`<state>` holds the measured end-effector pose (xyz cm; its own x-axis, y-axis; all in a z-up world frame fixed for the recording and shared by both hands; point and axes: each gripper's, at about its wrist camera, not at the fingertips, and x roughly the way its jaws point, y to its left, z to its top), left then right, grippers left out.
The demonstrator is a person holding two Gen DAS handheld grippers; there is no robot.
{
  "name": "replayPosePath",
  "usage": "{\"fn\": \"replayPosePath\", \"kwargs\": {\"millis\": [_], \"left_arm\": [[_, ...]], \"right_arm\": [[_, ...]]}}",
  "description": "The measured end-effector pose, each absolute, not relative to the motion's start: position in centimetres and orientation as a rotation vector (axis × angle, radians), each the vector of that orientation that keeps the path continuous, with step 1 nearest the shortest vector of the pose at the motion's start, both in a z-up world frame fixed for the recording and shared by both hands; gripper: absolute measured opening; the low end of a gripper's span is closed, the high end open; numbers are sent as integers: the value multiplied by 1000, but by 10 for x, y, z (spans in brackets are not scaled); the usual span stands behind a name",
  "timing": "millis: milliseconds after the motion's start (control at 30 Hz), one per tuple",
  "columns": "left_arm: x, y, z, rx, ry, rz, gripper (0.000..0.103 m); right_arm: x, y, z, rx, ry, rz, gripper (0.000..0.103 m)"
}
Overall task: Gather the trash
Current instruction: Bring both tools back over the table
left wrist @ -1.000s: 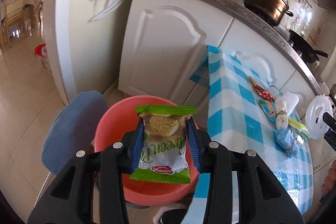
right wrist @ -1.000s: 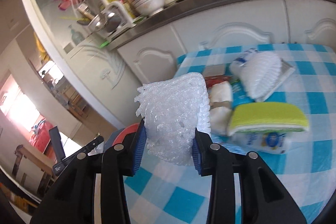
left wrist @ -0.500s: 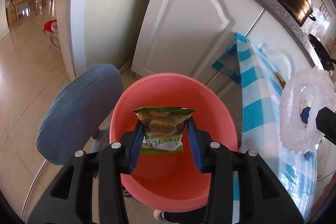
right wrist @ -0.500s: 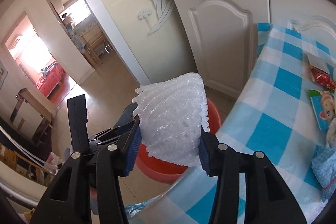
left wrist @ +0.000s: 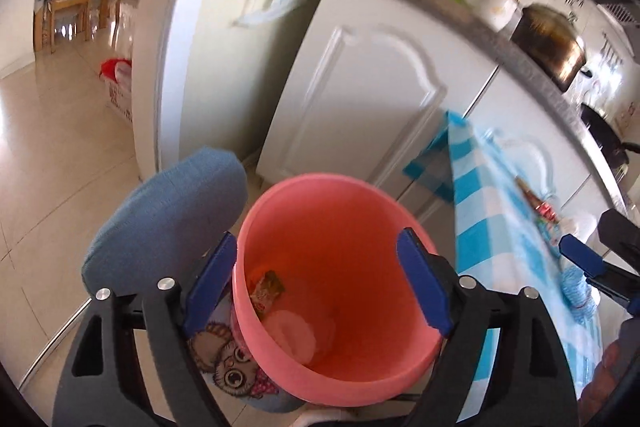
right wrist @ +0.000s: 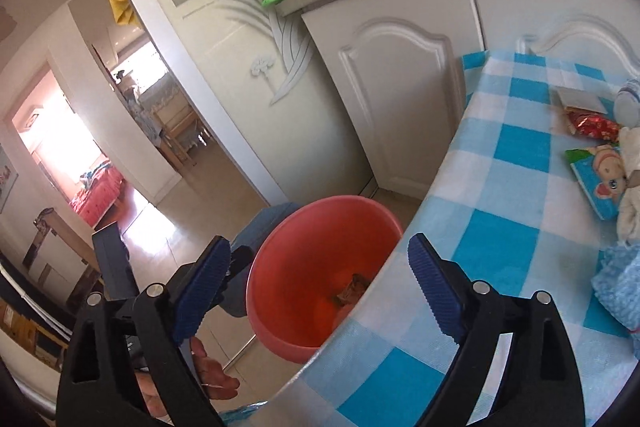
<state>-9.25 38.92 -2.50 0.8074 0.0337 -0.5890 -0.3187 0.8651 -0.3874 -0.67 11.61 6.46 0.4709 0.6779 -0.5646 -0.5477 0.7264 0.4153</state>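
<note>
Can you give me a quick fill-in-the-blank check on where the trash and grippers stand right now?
1. The snack wrapper lies inside the ____ bucket.
2. The left gripper holds ____ between its fingers.
3. The right gripper is ____.
4. The bucket stands beside the table with the blue-and-white ____ cloth.

Missing words: pink; nothing; open; checked

Smooth plastic bin [left wrist: 340,227], glossy floor tiles [left wrist: 60,155], cloth tbl cover [right wrist: 500,227]

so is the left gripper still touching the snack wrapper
Apart. The left wrist view shows the left gripper, fingers just spread and empty, while the snack wrapper lies down inside the pink bin.
</note>
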Motion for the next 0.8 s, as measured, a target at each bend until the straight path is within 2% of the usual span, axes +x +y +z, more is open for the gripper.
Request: {"fn": "replayPosePath", "kwargs": {"millis": [67, 167, 300, 367, 567, 800], "left_arm": [[-102, 385, -15, -499, 576, 176, 90], [-111, 377, -1, -497, 584, 166, 91], [-115, 356, 18, -427, 621, 178, 92], [-118, 344, 25, -396, 626, 177, 95], [-121, 306, 44, -268, 640, 171, 96], [-123, 265, 51, -248, 648, 120, 96]], "right_arm": [[-15, 96, 71, 218, 714, 751, 93], [-32, 68, 78, 246, 617, 755, 97], [-48, 42, 82, 275, 544, 806, 98], [-50, 35, 81, 303, 543, 831, 98], [-54, 10, 70, 388, 557, 849, 98], [-47, -36, 60, 509, 573, 848, 98]]}}
